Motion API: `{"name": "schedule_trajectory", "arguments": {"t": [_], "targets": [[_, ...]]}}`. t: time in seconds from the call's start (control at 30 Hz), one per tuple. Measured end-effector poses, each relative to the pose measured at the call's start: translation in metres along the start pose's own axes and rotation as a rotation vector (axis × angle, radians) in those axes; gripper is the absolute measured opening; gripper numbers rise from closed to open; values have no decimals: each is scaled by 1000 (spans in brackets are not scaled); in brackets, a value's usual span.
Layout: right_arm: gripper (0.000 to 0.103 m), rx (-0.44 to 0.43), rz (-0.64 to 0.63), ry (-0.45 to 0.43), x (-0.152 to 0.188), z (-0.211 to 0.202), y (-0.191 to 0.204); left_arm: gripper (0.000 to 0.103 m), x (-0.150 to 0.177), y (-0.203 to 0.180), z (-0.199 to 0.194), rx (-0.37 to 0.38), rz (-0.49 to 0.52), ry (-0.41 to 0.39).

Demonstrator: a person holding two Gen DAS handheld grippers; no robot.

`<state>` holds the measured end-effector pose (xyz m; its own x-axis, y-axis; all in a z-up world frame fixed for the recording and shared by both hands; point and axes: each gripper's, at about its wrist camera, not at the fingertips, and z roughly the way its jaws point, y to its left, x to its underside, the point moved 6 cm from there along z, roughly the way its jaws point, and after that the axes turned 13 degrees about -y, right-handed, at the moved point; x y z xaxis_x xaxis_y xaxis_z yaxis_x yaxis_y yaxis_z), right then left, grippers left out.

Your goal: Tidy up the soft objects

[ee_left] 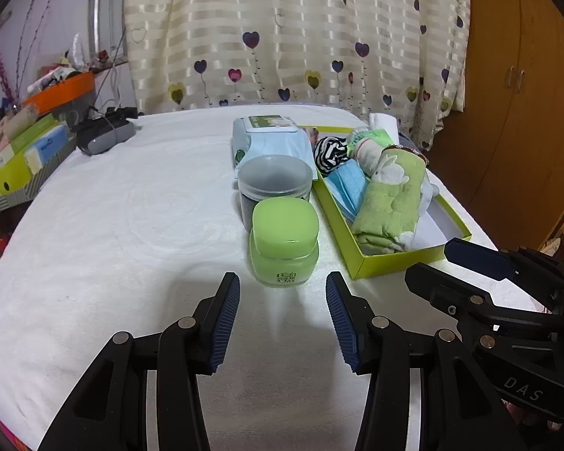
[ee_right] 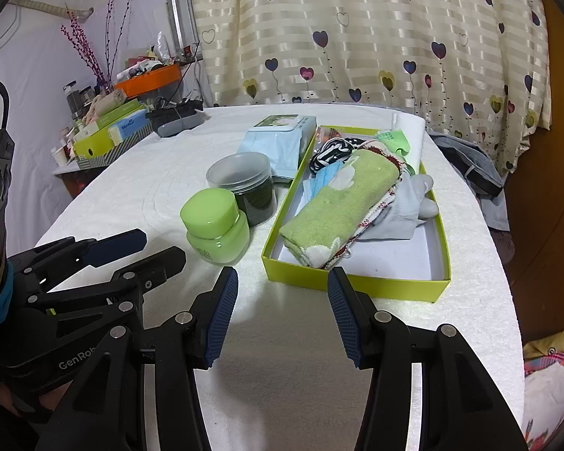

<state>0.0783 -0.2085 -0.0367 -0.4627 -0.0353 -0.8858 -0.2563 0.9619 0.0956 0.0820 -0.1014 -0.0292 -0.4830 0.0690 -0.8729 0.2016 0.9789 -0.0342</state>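
A yellow-green box (ee_left: 394,263) (ee_right: 357,285) lies on the white cloth-covered table (ee_left: 131,225) (ee_right: 300,357). Inside it are a folded green towel (ee_left: 391,199) (ee_right: 334,203), a blue face mask (ee_left: 347,184) (ee_right: 321,180), a black-and-white striped cloth (ee_left: 331,152) (ee_right: 332,152) and pale socks (ee_right: 406,206). My left gripper (ee_left: 282,312) stands open and empty just in front of a green jar (ee_left: 284,242) (ee_right: 214,227). My right gripper (ee_right: 282,308) is open and empty before the box's near wall. Each gripper also shows at the edge of the other's view.
A clear-lidded dark jar (ee_left: 274,184) (ee_right: 244,184) and a wet-wipes pack (ee_left: 270,139) (ee_right: 278,139) stand behind the green jar. Boxes and an orange tray (ee_left: 60,92) crowd a side shelf at left. A heart-patterned curtain (ee_left: 300,37) hangs behind; a wooden wardrobe (ee_left: 526,112) is right.
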Motion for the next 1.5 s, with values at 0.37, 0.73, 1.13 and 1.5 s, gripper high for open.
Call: {"name": "schedule_trajectory", "arguments": {"t": [0.37,0.73,1.13,1.5], "targets": [[51,0,0,1,0,0,0,47,0,0,0,0,0,0],[51,-1,1,1,0,0,0,47,0,0,-1,-5,1,0],[51,-2,1,1,2,0,-1,47,3,-2,1,-4,7,2],[51,-2,3,3,3,1,-2,47,3,-4,3,1,12,6]]}}
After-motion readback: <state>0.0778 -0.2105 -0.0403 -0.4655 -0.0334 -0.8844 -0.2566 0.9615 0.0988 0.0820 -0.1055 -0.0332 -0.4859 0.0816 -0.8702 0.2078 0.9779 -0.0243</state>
